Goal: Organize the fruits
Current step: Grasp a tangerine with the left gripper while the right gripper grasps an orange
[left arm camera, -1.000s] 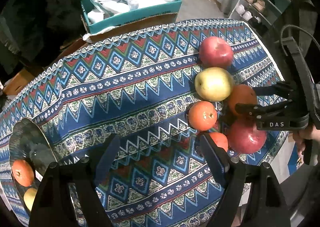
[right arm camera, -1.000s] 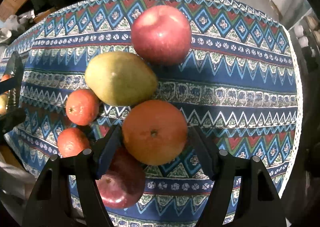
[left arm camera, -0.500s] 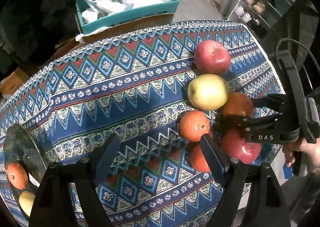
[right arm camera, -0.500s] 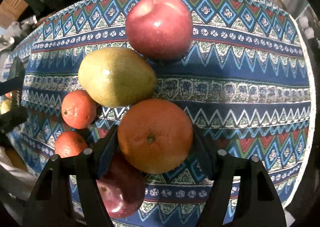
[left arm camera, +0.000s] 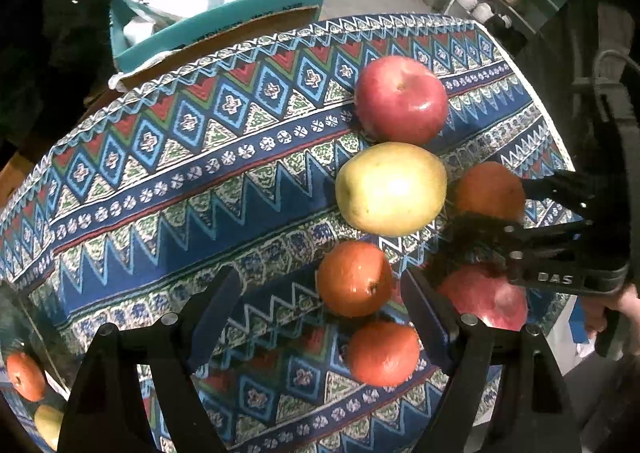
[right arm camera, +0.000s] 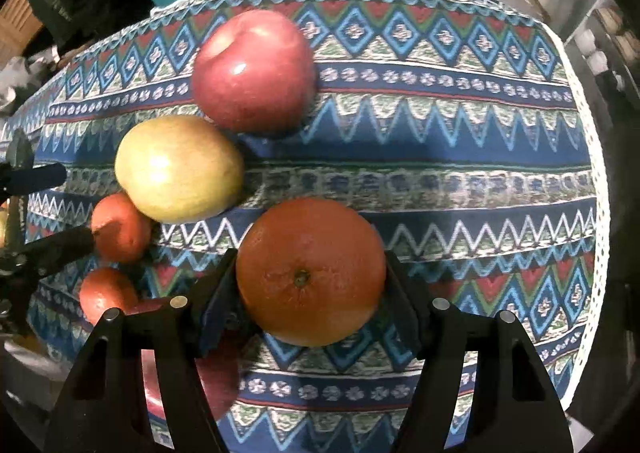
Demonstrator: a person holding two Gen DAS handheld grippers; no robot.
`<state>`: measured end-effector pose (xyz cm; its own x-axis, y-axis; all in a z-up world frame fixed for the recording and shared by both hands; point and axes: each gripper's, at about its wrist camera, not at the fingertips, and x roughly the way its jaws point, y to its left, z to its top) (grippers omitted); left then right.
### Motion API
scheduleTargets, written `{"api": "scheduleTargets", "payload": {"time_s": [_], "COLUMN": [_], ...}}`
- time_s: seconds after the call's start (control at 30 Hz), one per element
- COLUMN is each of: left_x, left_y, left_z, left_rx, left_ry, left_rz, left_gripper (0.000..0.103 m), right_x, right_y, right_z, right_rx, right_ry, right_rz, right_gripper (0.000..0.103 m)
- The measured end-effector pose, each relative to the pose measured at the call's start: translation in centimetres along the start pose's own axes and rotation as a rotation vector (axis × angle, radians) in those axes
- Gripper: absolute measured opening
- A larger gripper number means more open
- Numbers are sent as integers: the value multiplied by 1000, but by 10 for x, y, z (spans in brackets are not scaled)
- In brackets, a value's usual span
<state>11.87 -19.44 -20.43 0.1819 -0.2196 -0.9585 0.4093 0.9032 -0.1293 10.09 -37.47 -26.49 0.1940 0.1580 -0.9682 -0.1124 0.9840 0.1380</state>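
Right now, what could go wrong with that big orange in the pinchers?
The right gripper pinches the big orange only at its sides, so the round fruit might slip out. It also sits near the tablecloth edge, so a drop could roll off. The red apple lies right under the left finger and could get nudged.

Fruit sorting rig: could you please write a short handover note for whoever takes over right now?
Right tool: shut on the large orange, just above the tablecloth.
Left tool: open, empty, near two small oranges.
Still on the cloth: far red apple, yellow apple, near red apple.
Done: an orange and a yellow fruit sit in the plate.
Left: carry over the large orange, then the remaining fruit.
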Motion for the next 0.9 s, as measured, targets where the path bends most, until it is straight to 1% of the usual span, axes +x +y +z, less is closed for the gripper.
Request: {"api": "scheduleTargets", "payload": {"time_s": [0.27, 0.33, 0.4, 0.43, 0.5, 0.53, 0.57, 0.7, 0.73, 0.77, 0.9], "left_x": [18, 22, 27, 29, 34, 35, 34, 32, 32, 31, 21], "left_y": [-7, -10, -11, -12, -14, -14, -15, -15, -14, -13, -4], "left_z": [3, 3, 1, 1, -2, -4, -5, -7, -8, -8, -11], "left_rx": [20, 26, 33, 37, 41, 40, 41, 62, 62, 61, 60], "left_ry": [37, 49, 59, 68, 83, 85, 79, 58, 54, 50, 27], "left_rz": [-18, -23, -31, -37, -66, -85, -90, -66, -62, -57, -46], "left_gripper": [84, 80, 68, 66, 53, 49, 48, 47, 46, 46, 46], "right_x": [-26, -33, -40, -43, -45, -44, -46, -49, -52, -52, -49], "right_y": [-8, -11, -10, -10, -6, -9, -10, -11, -2, 0, 9], "right_z": [1, 4, 6, 8, 17, 20, 20, 22, 12, 9, 10], "right_rx": [11, 12, 6, 4, 0, -1, -3, -10, -12, -15, -20], "right_ry": [-40, -50, -60, -63, -66, -68, -68, -64, -66, -68, -79], "right_rz": [15, 21, 20, 20, 25, 27, 27, 19, 16, 15, 11], "right_gripper": [69, 69, 69, 69, 69, 69, 69, 69, 69, 69, 69]}}
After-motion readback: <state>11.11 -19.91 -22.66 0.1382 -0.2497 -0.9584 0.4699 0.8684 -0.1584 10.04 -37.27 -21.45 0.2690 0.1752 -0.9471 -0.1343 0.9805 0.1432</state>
